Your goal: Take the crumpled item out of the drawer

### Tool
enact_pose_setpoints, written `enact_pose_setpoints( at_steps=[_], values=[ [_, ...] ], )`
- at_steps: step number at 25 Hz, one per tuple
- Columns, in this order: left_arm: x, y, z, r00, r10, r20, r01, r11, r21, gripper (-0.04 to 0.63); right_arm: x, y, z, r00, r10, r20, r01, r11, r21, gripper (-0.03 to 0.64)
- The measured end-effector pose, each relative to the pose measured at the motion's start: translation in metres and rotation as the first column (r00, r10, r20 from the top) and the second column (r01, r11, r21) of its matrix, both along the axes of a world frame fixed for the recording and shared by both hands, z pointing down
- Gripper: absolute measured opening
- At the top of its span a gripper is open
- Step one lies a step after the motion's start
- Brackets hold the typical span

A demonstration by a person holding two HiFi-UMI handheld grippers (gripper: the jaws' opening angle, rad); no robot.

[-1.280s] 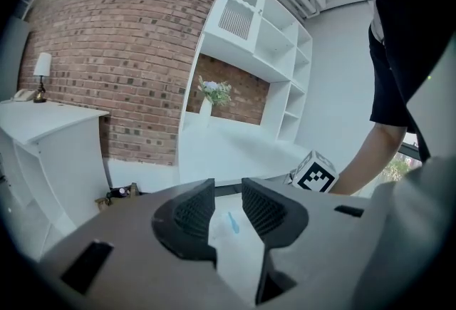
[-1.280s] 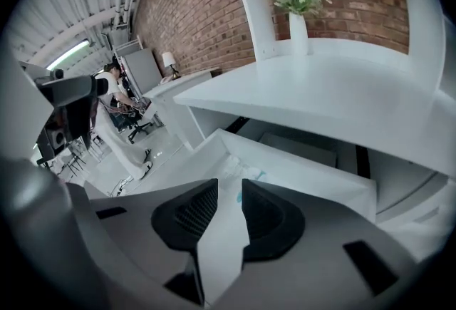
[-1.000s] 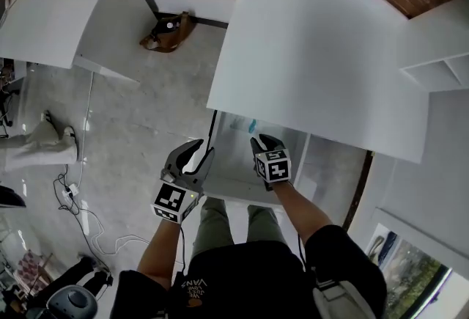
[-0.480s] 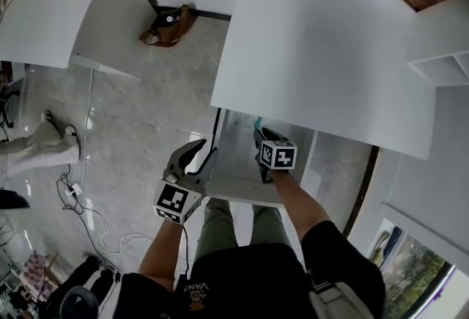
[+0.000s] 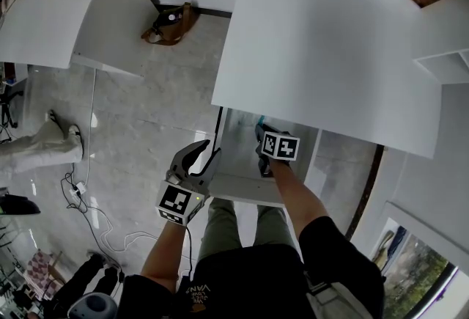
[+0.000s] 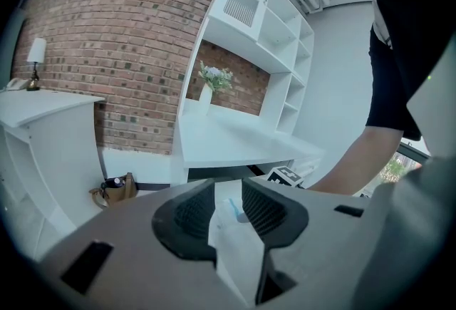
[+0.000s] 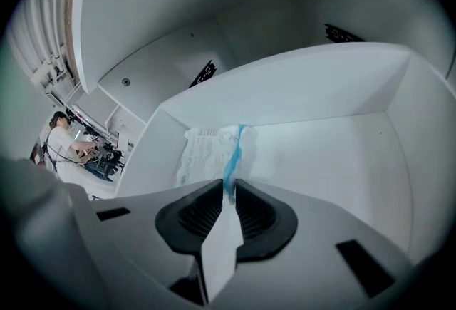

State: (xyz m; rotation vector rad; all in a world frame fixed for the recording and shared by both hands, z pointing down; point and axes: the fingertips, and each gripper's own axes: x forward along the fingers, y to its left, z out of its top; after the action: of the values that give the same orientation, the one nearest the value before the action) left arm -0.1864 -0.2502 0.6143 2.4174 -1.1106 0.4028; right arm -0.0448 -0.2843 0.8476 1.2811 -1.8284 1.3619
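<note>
My right claw [image 7: 226, 187], jaws just closing and slightly apart, straddles the crumpled item [image 7: 203, 152] inside the drawer [image 7: 320, 95]; a thin bite could slip.

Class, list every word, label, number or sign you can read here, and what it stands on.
None reads clearly.
Crumpled item: printed lines, too blurred.
Black labels under the desk: too small.
Shirt print: too small.
Marker cubes: square patterns, no words.
</note>
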Motion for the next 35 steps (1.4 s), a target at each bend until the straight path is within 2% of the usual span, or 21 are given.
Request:
enact_pose_setpoints(
  at_steps=[3, 8, 17, 21, 30, 35],
  values=[
    [0.003, 0.0, 0.0, 1.0, 0.0, 0.003, 0.0, 1.0, 0.001, 0.098, -0.002, 0.001, -0.003, 1.0, -0.03, 0.001, 0.03, 1.0, 0.006, 0.015],
    [0.01, -0.002, -0.003, 1.0, -0.005, 0.003, 0.005, 1.0, 0.006, 0.098, 0.002, 0.006, -0.01, 0.997, -0.074, -0.012, 0.074, 0.997, 0.018, 0.006],
    [0.022, -0.001, -0.012, 1.0, -0.03, -0.003, 0.03, 0.999, 0.021, 0.098, 0.018, 0.019, -0.049, 0.998, -0.059, 0.011, 0.058, 0.995, 0.079, 0.003],
    [0.033, 0.002, -0.018, 0.999, -0.039, -0.005, 0.039, 0.999, 0.03, 0.098, 0.03, 0.03, -0.071, 0.996, -0.084, 0.016, 0.082, 0.991, 0.103, 0.003],
    [0.055, 0.01, -0.036, 0.997, -0.07, -0.008, 0.071, 0.996, 0.052, 0.098, 0.058, 0.054, -0.133, 0.98, -0.195, -0.035, 0.198, 0.959, 0.205, 0.003],
    [0.071, 0.02, -0.055, 0.996, -0.084, -0.007, 0.084, 0.993, 0.079, 0.098, 0.074, 0.067, -0.172, 0.977, -0.209, -0.031, 0.209, 0.94, 0.27, 0.003]
  ],
)
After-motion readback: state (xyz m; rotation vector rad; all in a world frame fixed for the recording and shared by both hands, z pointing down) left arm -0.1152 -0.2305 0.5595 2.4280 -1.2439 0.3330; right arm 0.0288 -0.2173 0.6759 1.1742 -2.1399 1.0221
